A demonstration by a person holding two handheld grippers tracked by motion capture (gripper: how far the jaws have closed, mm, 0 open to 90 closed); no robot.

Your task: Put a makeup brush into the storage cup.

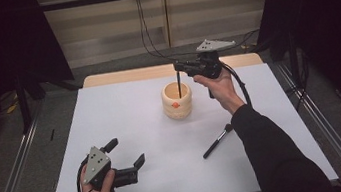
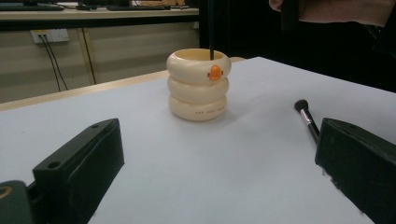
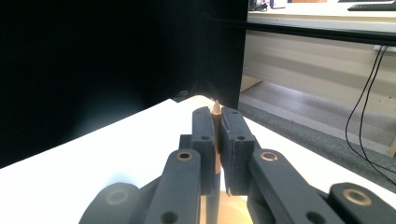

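Clamping the light, stiff pencil [image 3: 216, 122] near its tip, your right gripper [image 3: 216, 135] holds it above the cream holder [image 1: 177, 101]; the left gripper [image 1: 127, 157], at seven o'clock on the bench [image 1: 126, 117], gapes empty.

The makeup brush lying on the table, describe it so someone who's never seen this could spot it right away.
On the white table, look right of and nearer than the cream ringed holder. The makeup brush lies flat there by the person's right sleeve: a thin black handle with a dark bristle head, unlike the stick standing in the holder.
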